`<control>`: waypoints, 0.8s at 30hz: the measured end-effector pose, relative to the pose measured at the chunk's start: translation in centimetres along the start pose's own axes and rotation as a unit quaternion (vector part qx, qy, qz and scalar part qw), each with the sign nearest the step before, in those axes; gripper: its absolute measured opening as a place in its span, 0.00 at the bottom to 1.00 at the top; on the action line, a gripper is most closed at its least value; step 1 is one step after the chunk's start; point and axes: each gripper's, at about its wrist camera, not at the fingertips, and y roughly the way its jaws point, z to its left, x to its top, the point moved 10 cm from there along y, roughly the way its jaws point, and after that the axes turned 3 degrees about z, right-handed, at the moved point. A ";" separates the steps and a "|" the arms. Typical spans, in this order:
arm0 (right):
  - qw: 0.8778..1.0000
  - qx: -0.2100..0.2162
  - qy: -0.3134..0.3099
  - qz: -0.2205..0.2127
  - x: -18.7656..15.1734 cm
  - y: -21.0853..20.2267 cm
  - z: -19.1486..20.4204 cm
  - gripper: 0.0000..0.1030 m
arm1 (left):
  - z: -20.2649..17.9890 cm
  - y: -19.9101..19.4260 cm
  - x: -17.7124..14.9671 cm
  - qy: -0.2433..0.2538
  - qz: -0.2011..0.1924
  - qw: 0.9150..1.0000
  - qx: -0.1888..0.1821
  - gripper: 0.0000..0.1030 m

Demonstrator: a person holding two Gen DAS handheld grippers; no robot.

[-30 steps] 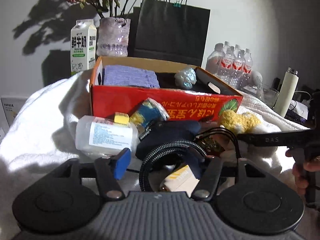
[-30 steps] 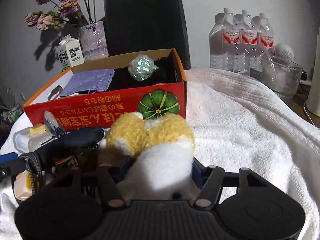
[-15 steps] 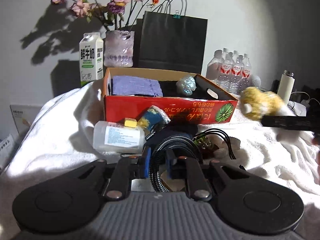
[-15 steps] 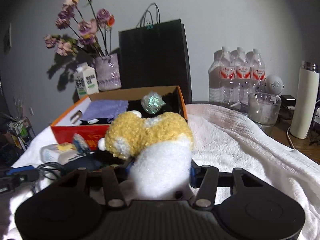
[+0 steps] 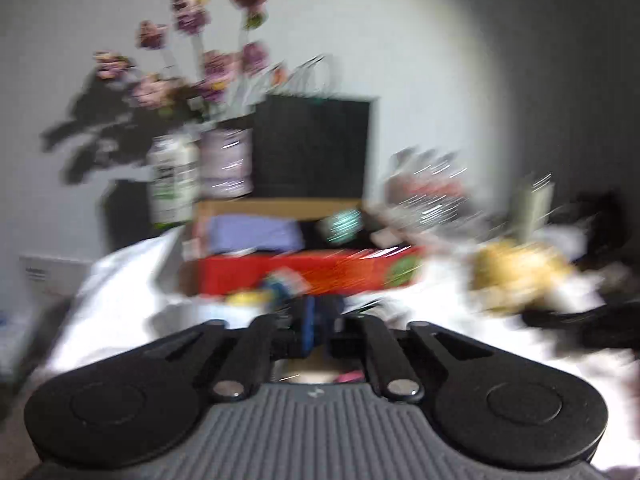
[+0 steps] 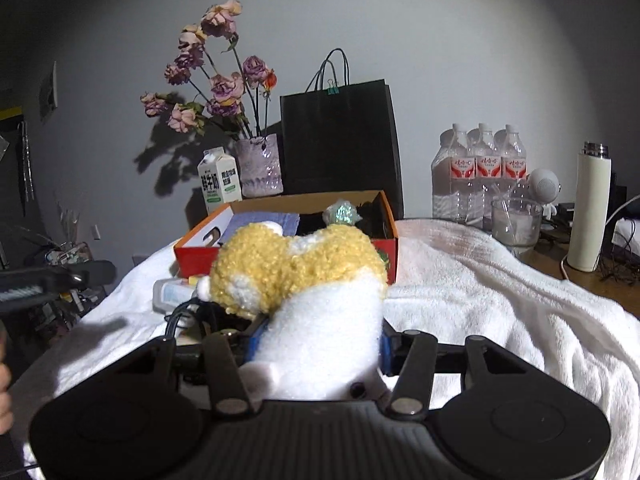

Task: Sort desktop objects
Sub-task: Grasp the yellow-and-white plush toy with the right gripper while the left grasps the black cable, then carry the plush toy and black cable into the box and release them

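My right gripper (image 6: 316, 344) is shut on a yellow and white plush toy (image 6: 296, 272) and holds it in the air in front of the red cardboard box (image 6: 386, 248). The left wrist view is badly blurred. There my left gripper (image 5: 322, 328) has its jaws opening, with a narrow gap beside the blue pad (image 5: 308, 328) and nothing I can make out between them. Seen from the right wrist, the left gripper (image 6: 92, 274) hovers at the left with nothing hanging from it. A black cable (image 6: 180, 316) and a clear bottle (image 6: 168, 294) lie before the box.
A white towel (image 6: 480, 300) covers the table. Behind the box stand a black paper bag (image 6: 340, 144), a flower vase (image 6: 260, 168) and a milk carton (image 6: 218, 180). Water bottles (image 6: 480, 168), a glass (image 6: 516, 220) and a white flask (image 6: 588, 208) stand at the right.
The right gripper has lifted the plush toy off the towel and drawn back. The left gripper narrowed over the cable, then rose and pulled back, and its view is now blurred.
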 end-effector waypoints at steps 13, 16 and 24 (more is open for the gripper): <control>0.999 0.019 0.003 0.050 -3.8 1.8 1.3 0.49 | 3.8 11.0 -3.5 -0.060 0.111 0.991 -0.038 0.48; 0.998 0.016 0.009 0.056 -4.1 2.3 1.3 0.49 | 3.3 9.9 -3.5 -0.049 0.110 0.993 -0.002 0.16; 1.000 0.005 0.006 0.015 -2.1 -0.6 1.2 0.49 | 1.9 0.3 -1.4 -0.078 0.025 0.997 -0.012 0.11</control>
